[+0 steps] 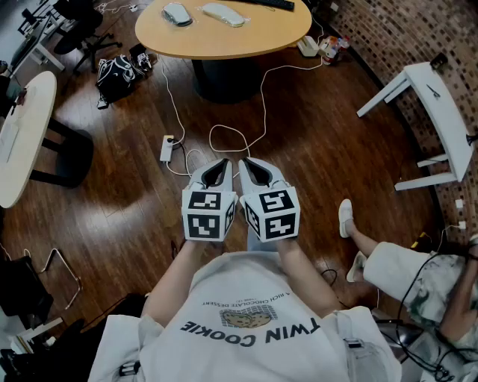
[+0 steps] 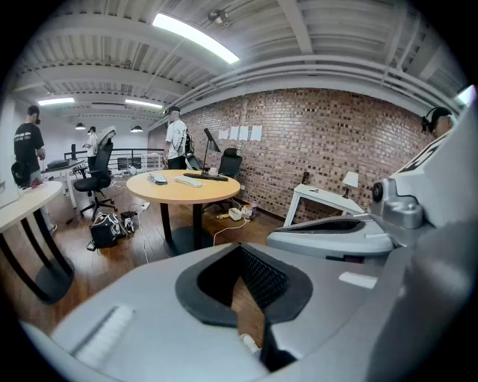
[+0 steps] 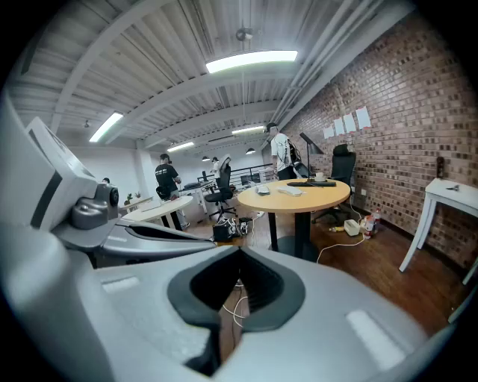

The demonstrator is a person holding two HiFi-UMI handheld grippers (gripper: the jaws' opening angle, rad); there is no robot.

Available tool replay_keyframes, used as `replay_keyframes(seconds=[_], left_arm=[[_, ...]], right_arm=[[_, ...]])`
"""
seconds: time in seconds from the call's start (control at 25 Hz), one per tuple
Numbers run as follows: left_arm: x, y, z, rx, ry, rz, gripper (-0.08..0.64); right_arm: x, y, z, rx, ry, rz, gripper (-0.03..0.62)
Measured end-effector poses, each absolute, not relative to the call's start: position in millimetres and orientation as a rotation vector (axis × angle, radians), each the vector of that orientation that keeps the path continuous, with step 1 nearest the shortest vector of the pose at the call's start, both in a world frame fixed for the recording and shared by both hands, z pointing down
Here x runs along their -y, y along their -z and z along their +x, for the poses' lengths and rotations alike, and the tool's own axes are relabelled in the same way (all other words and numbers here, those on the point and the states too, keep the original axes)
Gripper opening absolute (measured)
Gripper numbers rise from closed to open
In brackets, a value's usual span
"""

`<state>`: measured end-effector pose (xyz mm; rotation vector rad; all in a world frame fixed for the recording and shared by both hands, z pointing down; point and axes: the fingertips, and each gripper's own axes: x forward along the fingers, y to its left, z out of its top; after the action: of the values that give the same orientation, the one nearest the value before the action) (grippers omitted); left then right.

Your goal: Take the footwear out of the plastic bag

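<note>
Left claw (image 1: pixel 220 163): jaws together, nothing between them; only floor shows through the slit
Right claw (image 1: pixel 246 163): jaws together as well, empty, held just beside the left one
Why held so: both are drawn in close to the chest, side by side and pointing forward, which reads as a ready pose before any reach; the task looks not yet begun
Footwear and bag: none near the claws; two pale bundles (image 1: pixel 177 13) on the round tabletop (image 1: pixel 224 41) well ahead may be them, too small to tell
Floor: a power strip (image 1: pixel 167 148) and white cable (image 1: pixel 224 134) lie between the person and that tabletop, probably something to step round
Writing: the shirt (image 1: pixel 246 321) reads "TWIN COOKIE" and "A RICH CHOCOLATE DESSERT" by a cookie drawing, upside down in the head view
Marker cubes (image 1: pixel 209 215): black-and-white squares, no words
</note>
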<state>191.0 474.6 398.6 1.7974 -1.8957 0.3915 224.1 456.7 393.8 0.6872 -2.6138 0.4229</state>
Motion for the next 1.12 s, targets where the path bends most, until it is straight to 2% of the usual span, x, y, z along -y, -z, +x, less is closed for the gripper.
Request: replay_keyframes(seconds=[0.44,1.12], left_arm=[[-311.6,-394.4,174.5,1.95,-0.417,1.746,0.005],[-211.5,-406.9,104.4,1.978,-0.402,1.697,0.005]], right_arm=[[-300.7,-395.4,201.7,2.635,-0.42,0.574,-0.001],[-191.0,-403.5,132.4,2.648,-0.403,0.541,-0.002]])
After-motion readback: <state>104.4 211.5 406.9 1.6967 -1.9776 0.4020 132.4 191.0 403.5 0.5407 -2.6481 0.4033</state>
